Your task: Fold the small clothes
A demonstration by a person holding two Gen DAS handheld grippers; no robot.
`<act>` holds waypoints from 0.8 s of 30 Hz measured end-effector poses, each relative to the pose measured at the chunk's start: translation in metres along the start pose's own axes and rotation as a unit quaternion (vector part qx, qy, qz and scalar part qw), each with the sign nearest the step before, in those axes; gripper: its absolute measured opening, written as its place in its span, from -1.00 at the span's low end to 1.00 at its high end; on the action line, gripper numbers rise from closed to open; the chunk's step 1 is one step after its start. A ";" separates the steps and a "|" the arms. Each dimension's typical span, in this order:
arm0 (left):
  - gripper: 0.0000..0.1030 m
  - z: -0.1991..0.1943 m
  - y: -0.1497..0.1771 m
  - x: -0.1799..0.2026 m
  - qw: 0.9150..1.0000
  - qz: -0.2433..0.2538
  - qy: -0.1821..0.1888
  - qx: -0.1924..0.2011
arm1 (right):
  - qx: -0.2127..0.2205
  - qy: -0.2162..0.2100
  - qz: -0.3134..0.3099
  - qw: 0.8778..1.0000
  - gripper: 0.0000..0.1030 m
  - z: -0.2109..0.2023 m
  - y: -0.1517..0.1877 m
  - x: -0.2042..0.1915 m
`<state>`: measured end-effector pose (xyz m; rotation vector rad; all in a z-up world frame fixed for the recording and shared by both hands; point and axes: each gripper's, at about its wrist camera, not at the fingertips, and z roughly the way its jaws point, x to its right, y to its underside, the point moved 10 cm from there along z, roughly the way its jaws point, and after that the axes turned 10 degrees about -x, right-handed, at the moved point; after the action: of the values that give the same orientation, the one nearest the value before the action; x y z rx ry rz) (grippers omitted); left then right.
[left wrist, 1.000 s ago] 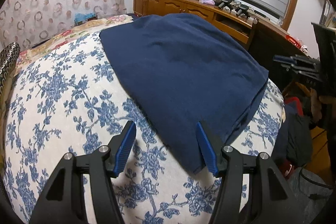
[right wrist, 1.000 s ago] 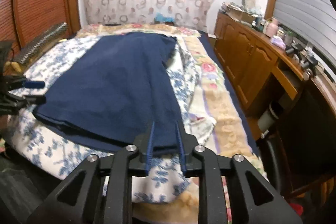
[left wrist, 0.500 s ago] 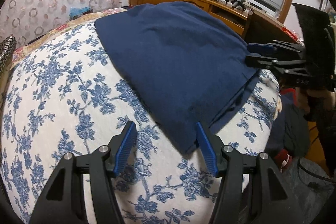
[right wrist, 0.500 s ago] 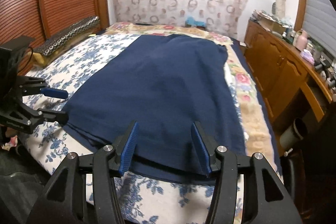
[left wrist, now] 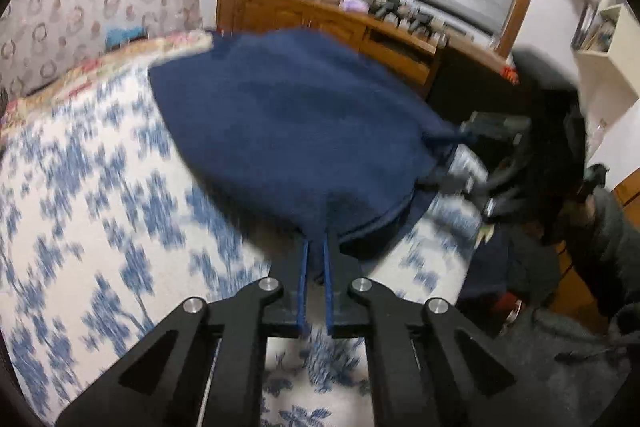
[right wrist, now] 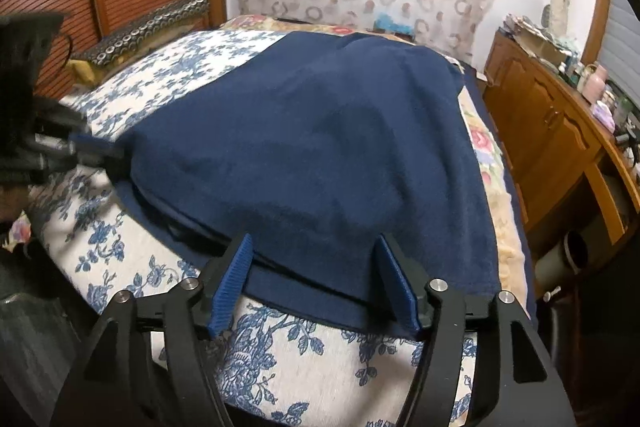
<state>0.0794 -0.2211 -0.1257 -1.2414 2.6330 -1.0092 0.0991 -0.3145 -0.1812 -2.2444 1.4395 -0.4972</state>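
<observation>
Your left gripper [left wrist: 315, 247] clenched on the navy garment's [left wrist: 288, 131] corner, right gripper [right wrist: 314, 277] spread wide over its hem, floral bedspread [right wrist: 160, 259] underneath, wooden dresser [right wrist: 560, 131] alongside, left view blurry, probably mid-motion.

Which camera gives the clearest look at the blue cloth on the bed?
The right wrist view: the blue cloth is sharp and spread almost fully across it. The left wrist view shows it blurred, its corner pinched by the left gripper.

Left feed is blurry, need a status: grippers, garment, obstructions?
Left gripper shut on navy blue cloth garment corner. Right gripper open, straddling its near edge. Garment on floral bedspread. Nothing in the way.
</observation>
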 end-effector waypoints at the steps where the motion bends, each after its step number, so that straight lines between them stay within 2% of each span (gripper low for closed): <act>1: -0.96 -0.006 -0.006 0.001 1.000 0.001 -0.001 0.009 | 0.000 -0.001 -0.003 1.000 0.33 -0.001 0.000 -0.001; 5: -0.96 -0.027 -0.035 0.001 0.999 0.006 -0.010 0.045 | 0.001 -0.018 -0.009 1.000 0.35 -0.006 -0.001 -0.006; 11: -0.96 -0.042 -0.062 -0.010 0.997 0.003 -0.018 0.074 | -0.001 0.002 -0.033 0.999 0.38 -0.007 -0.002 -0.005; 13: -0.96 -0.045 -0.066 -0.013 0.997 -0.001 -0.019 0.081 | -0.008 0.012 -0.039 0.999 0.39 -0.004 -0.001 -0.002; 19: -0.96 -0.045 -0.070 -0.019 0.996 -0.007 -0.024 0.084 | -0.003 -0.002 -0.047 0.999 0.39 -0.005 -0.001 -0.008; 24: -0.96 -0.051 -0.068 -0.022 0.995 -0.014 -0.028 0.093 | -0.008 0.031 -0.046 0.998 0.39 0.003 -0.002 0.005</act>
<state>0.1239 -0.2093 -0.0505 -1.2475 2.4232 -1.1754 0.1048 -0.3179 -0.1825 -2.3357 1.3789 -0.5913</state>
